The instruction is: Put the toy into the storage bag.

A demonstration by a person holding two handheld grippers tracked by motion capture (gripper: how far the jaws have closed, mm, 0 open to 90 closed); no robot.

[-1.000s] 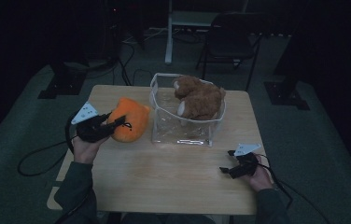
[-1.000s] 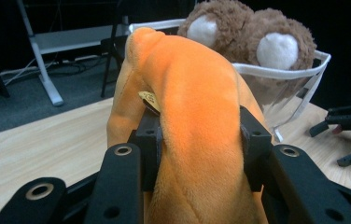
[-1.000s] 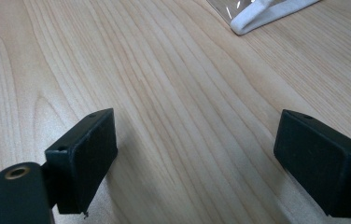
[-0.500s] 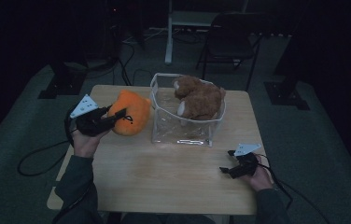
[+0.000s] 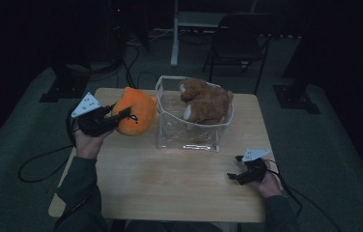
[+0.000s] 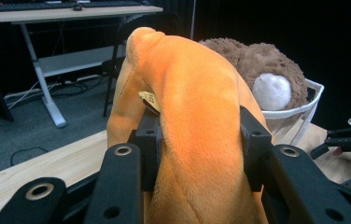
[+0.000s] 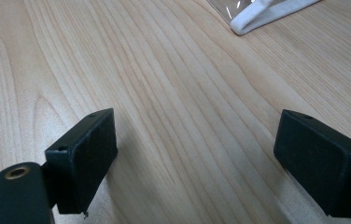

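A rounded orange plush toy [image 5: 135, 115] with soft, short pile and a small paper tag is pinched between the black pads of the left tongs [image 5: 121, 116], lifted at the left side of the counter, just left of a clear plastic basket with a white rim [image 5: 189, 140]. A shaggy brown plush animal [image 5: 206, 101] with a white patch fills that basket. The right tongs [image 5: 233, 176] rest spread wide, with nothing between them, at the near right of the pale, straight-grained wooden counter [image 5: 170, 179]. Beyond lie grey carpet, a dark folding chair [image 5: 240, 38] and a desk in a dim room.
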